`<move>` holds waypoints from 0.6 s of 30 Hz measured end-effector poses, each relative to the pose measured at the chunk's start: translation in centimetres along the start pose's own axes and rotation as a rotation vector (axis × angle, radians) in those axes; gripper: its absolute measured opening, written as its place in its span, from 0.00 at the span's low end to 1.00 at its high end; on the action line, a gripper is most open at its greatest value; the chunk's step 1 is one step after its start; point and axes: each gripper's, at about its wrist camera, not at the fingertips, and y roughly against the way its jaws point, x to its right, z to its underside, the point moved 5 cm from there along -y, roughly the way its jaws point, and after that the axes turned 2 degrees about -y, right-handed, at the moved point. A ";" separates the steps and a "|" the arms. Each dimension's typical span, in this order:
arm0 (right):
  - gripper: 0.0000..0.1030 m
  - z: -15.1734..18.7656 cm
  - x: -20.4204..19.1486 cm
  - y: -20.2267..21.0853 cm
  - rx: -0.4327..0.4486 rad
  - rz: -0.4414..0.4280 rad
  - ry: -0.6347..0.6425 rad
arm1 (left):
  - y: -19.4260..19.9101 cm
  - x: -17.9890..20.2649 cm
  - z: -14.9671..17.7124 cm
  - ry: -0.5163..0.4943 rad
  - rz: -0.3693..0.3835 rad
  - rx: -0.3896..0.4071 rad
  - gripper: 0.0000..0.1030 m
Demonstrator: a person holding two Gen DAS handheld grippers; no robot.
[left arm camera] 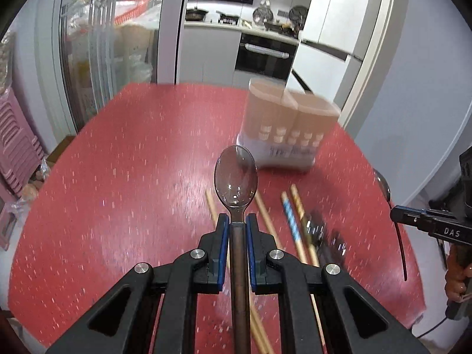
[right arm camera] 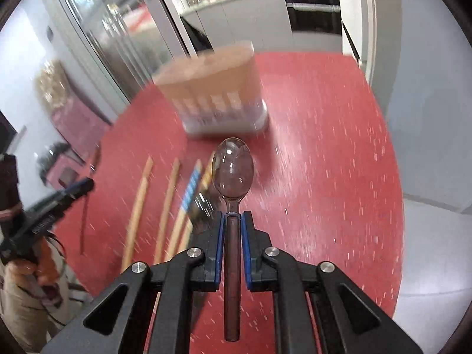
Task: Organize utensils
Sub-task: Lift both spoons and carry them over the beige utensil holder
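Observation:
In the left wrist view my left gripper point(left arm camera: 237, 219) is shut on the handle of a translucent brown spoon point(left arm camera: 236, 177), bowl pointing forward above the red table point(left arm camera: 118, 177). At the right edge my right gripper point(left arm camera: 394, 214) holds a second dark spoon point(left arm camera: 383, 187). In the right wrist view my right gripper point(right arm camera: 234, 214) is shut on its spoon point(right arm camera: 233, 174); the left gripper point(right arm camera: 87, 183) shows at the left, blurred. A tan, partitioned utensil holder point(left arm camera: 289, 124) point(right arm camera: 218, 94) stands upright beyond both spoons. Several chopsticks point(left arm camera: 292, 221) point(right arm camera: 168, 203) lie on the table below.
A dark, blurred utensil point(left arm camera: 320, 231) point(right arm camera: 203, 203) lies beside the chopsticks. Glass sliding doors point(left arm camera: 103, 59) and a kitchen counter point(left arm camera: 236, 26) lie behind the table. A person's hand point(right arm camera: 26, 268) grips the left tool. Bare red tabletop point(right arm camera: 324, 162) stretches to the right of the holder.

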 end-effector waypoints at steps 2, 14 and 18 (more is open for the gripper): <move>0.12 -1.2 -0.8 1.2 0.042 -0.028 -0.004 | 0.2 0.3 -1.6 -0.004 -0.002 0.027 0.36; 0.12 -13.2 -2.5 0.8 0.230 -0.089 0.037 | -2.7 2.2 -14.1 0.003 0.010 0.187 0.36; 0.12 -17.1 -3.1 0.0 0.295 -0.103 0.043 | -4.4 2.6 -18.1 0.013 0.009 0.246 0.36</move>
